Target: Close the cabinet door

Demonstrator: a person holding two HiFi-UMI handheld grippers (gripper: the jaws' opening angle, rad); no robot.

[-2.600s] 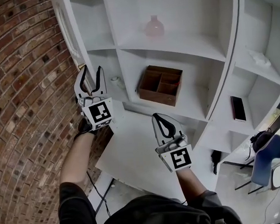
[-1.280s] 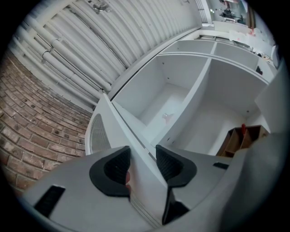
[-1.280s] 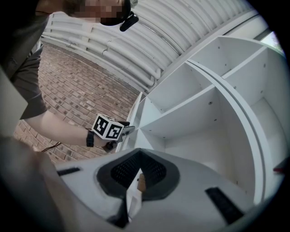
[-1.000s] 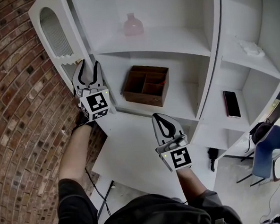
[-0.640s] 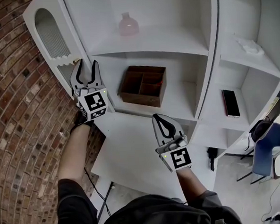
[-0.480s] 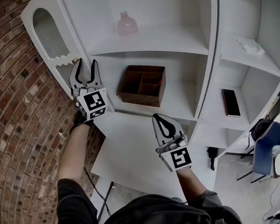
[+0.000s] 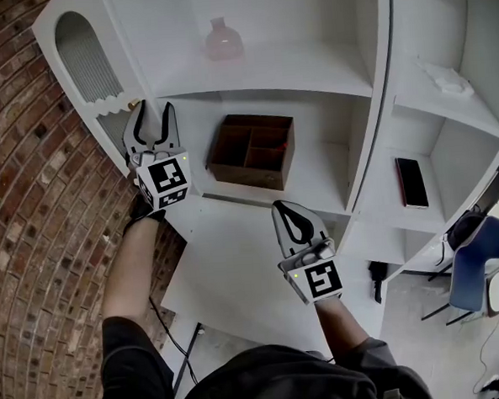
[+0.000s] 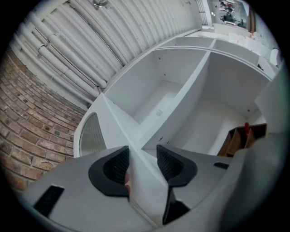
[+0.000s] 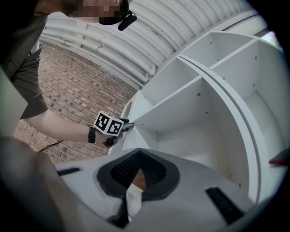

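Lifted slightly since the earliest frame, the left gripper [image 7: 154, 108] straddles the edge of the open cabinet door [image 7: 85, 65].
Its jaws stand apart with that edge between them, beside the brick wall [image 7: 31, 208]; further right a wooden box [image 7: 253, 149] sits on the shelf [image 7: 332, 174], and the right gripper [image 7: 289, 207] hovers lower, jaws pressed together, holding nothing.

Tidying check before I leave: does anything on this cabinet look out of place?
Only the cabinet door: it stands swung open toward the brick wall, its edge between the left gripper's jaws.
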